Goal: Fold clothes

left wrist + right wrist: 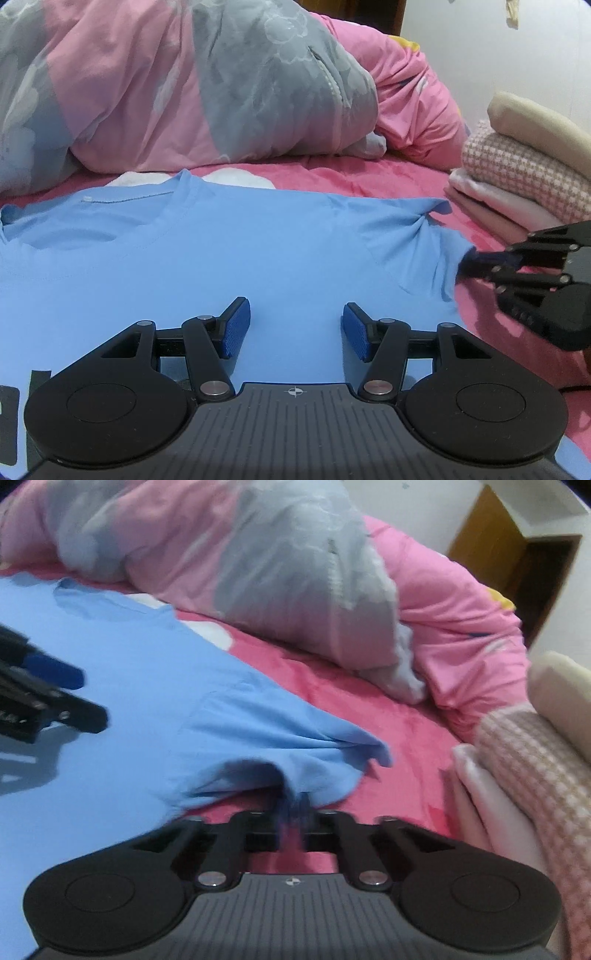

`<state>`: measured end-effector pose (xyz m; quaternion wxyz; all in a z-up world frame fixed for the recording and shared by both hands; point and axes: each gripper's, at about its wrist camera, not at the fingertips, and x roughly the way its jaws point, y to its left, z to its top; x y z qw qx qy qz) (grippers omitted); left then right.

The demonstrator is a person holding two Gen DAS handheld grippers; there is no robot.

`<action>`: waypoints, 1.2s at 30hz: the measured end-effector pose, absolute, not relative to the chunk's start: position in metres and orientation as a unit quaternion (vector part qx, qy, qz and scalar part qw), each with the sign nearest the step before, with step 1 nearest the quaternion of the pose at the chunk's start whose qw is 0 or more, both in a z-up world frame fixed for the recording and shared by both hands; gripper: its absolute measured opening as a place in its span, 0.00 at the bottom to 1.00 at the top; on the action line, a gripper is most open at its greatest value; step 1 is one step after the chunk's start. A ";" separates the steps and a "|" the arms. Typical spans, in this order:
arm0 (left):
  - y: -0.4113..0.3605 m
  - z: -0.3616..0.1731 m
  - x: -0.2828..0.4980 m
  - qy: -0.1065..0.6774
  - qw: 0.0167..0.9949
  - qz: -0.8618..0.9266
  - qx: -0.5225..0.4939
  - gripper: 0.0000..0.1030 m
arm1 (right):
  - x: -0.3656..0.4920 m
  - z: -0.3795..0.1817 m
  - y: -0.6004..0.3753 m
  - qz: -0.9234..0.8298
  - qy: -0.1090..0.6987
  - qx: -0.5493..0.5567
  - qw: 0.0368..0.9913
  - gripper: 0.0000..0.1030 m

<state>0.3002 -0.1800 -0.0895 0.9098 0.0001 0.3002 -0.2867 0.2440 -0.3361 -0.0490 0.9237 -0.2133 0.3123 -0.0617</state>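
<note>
Left wrist view: the left tool sits low in the centre of the frame, angled down over the blue T-shirt. Its two blue pads stand well apart with nothing between them; bare shirt fabric shows in the gap. Whether the pads touch the cloth cannot be told.

The T-shirt lies spread flat on the pink bed sheet, collar toward the upper left of the frame, body filling the middle and lower left. A dark print shows at the lower left edge.

The right tool enters from the right edge of the same frame, turned on its side. Its tips meet at the sleeve, which puckers toward them.

Right wrist view: the right tool is at lower centre, blurred. Its fingers are drawn together and clamped on the sleeve hem; the fabric bunches into a fold right at the tips. The left tool shows at the left edge, above the shirt body.

Surroundings: a pink and grey duvet is heaped across the top of both frames. A stack of folded clothes sits at the right edge, on the bed sheet, well apart from the shirt. A wooden cabinet stands in the upper right of the right wrist view.
</note>
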 end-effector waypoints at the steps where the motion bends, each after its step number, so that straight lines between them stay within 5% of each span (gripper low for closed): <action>1: -0.179 -0.090 0.301 0.300 0.909 -0.288 -0.004 0.54 | 0.240 -0.045 -0.335 -0.071 0.307 -0.246 0.917 0.02; 9: -0.171 -0.091 0.304 0.304 0.904 -0.297 -0.036 0.54 | 0.198 -0.058 -0.313 -0.034 0.298 -0.586 0.753 0.02; 16: -0.168 -0.092 0.306 0.305 0.902 -0.302 -0.048 0.54 | 0.194 -0.104 -0.316 0.022 0.392 -0.623 0.677 0.02; 25: -0.166 -0.093 0.308 0.306 0.900 -0.304 -0.057 0.54 | 0.194 -0.036 -0.342 -0.010 0.418 -0.487 0.766 0.13; 30: -0.165 -0.093 0.308 0.306 0.900 -0.305 -0.058 0.54 | 0.233 -0.001 -0.353 -0.024 0.352 -0.315 0.881 0.13; 36: -0.164 -0.093 0.308 0.305 0.899 -0.307 -0.064 0.54 | 0.328 -0.014 -0.385 0.027 0.365 -0.081 0.927 0.11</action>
